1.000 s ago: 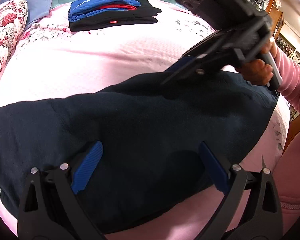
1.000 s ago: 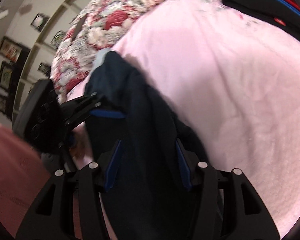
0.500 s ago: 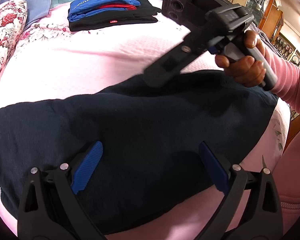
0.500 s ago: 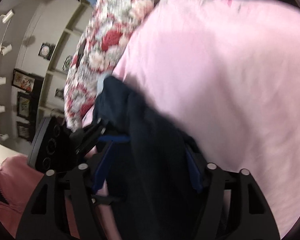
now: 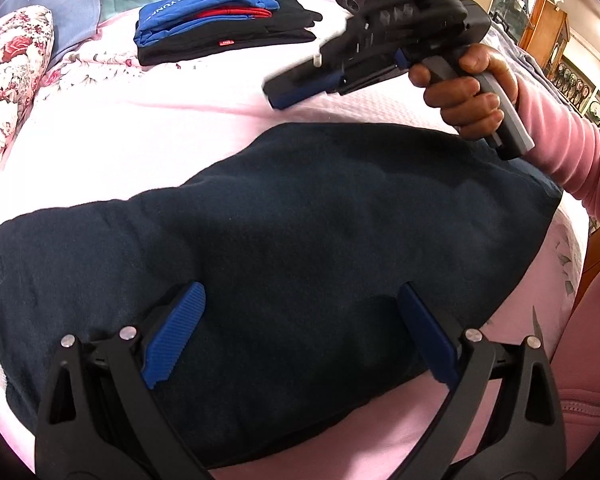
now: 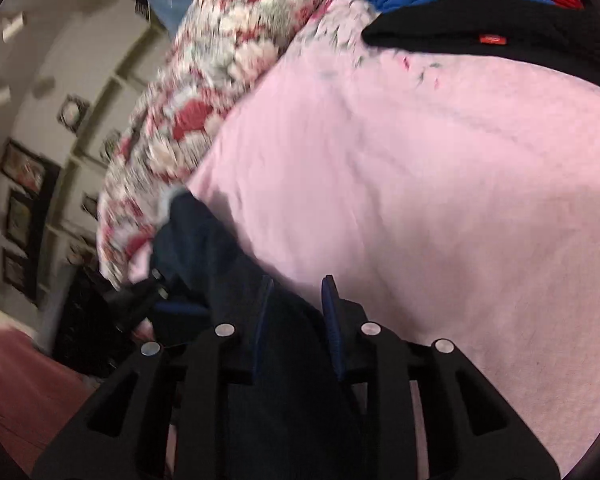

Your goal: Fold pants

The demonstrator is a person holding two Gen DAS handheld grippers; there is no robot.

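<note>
Dark navy pants lie folded in a wide band across the pink bed. My left gripper hovers open over their near edge, with the cloth under its blue pads and nothing pinched. A hand holds my right gripper in the air beyond the pants' far edge, clear of the cloth. In the right wrist view, the right gripper has its fingers drawn nearly together and empty. The pants run away below it.
A stack of folded blue, red and black clothes sits at the far side of the bed. A floral pillow lies along the left edge. A pink sleeve comes in from the right, with wooden cabinets behind it.
The right gripper has lifted off the pants' far edge, swung up and away, and its fingers have narrowed. The left gripper and the pants have stayed put.
</note>
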